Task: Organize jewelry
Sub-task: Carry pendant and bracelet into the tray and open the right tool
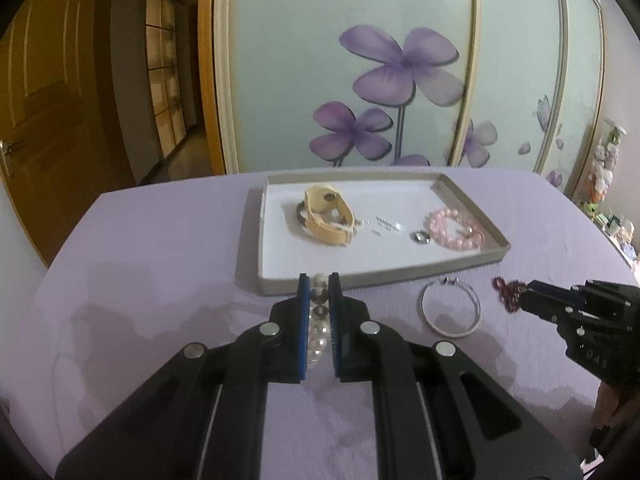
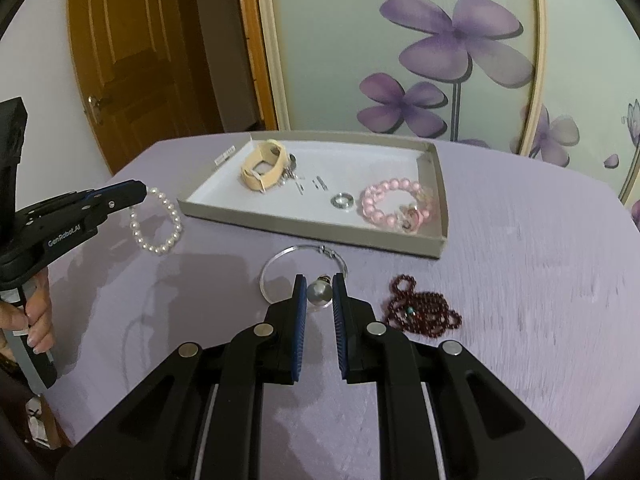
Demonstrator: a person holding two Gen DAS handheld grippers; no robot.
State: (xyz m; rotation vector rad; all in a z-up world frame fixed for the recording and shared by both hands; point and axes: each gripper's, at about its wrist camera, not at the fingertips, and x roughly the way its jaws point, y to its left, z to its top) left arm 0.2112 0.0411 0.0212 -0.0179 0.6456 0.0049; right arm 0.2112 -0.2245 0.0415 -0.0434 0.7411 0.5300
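We are gripping the pearl bracelet [image 2: 157, 222] in our left tool [image 1: 319, 285], jaws clamped on its beads just short of the tray [image 1: 476, 262], while our right tool [image 2: 319, 285] is standing slightly open around a silver ball [image 2: 319, 293] without clearly pinching it, beside the silver bangle [image 1: 449, 307] and dark red beads [image 2: 422, 312] lying on the table [image 2: 520, 280]. We are judging the next move to be carrying the pearls over the near rim and releasing them onto bare white floor. Farther off, the tray is holding a beige strap [image 1: 329, 216], small silver bits, a ring [image 2: 342, 200] and a pink bead bracelet [image 2: 394, 206].
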